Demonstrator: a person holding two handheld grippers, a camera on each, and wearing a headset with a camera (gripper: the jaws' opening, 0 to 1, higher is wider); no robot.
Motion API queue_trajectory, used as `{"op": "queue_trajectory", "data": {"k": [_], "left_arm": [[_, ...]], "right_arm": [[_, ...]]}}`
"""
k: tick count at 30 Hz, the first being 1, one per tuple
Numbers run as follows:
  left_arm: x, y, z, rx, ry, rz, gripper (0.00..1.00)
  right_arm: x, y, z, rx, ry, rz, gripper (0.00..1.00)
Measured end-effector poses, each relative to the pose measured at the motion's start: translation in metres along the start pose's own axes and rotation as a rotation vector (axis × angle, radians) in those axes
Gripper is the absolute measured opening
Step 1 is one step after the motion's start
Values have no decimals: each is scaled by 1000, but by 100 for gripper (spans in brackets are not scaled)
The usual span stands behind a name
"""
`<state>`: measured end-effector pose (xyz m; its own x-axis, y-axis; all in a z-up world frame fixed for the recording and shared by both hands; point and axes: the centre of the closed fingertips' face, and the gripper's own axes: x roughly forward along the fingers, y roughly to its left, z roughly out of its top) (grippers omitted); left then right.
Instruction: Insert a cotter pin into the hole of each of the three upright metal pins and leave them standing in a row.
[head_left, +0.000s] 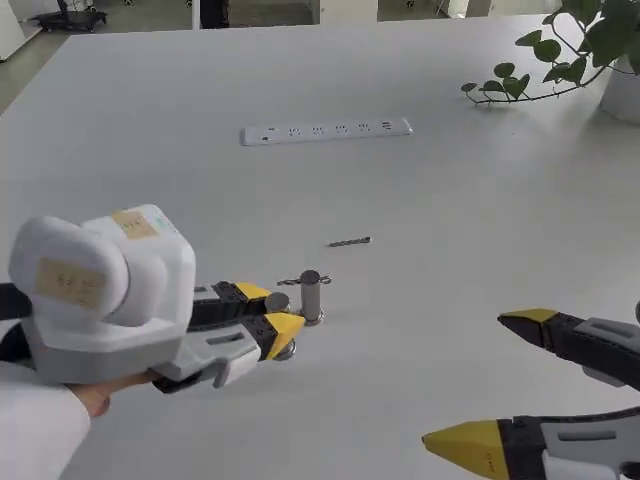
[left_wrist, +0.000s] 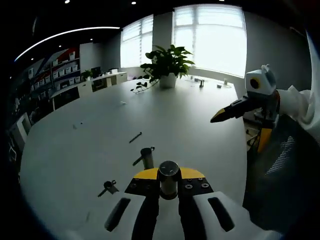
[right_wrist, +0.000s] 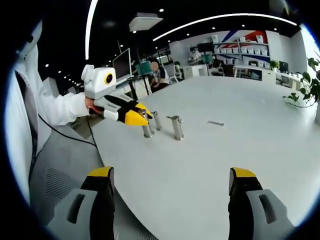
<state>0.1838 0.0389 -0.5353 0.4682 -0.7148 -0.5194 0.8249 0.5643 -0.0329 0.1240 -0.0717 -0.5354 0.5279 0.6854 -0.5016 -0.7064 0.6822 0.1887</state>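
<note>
My left gripper is shut on an upright metal pin that stands between its yellow tips, low on the table's left. Just ahead of it stands a second metal pin with a cotter pin through its top. A third, smaller-looking pin with a cotter pin in it stands to one side of the jaws. A loose cotter pin lies flat further out on the table. My right gripper hangs open at the lower right, well apart from the pins, with nothing between its fingers.
A white power strip lies across the middle of the white table. A potted plant stands at the far right corner. In the right gripper view a person's white sleeve holds the left gripper.
</note>
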Motion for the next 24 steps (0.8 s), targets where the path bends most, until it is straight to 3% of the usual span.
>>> {"op": "queue_trajectory", "data": {"k": [4,11,20,24], "left_arm": [[9,-1,-11,-32,18,-4,11],[15,4,-21,-40,43,44,11],[17,4,-24,-132,5,59,11],[19,4,-26,-106,14,75,11]], "right_arm": [[1,-1,-2,10,6,-2,94],[1,0,-6,12,16,2,94],[4,4,-5,6,21,15,93],[5,5,-5,-1,29,20,93]]}}
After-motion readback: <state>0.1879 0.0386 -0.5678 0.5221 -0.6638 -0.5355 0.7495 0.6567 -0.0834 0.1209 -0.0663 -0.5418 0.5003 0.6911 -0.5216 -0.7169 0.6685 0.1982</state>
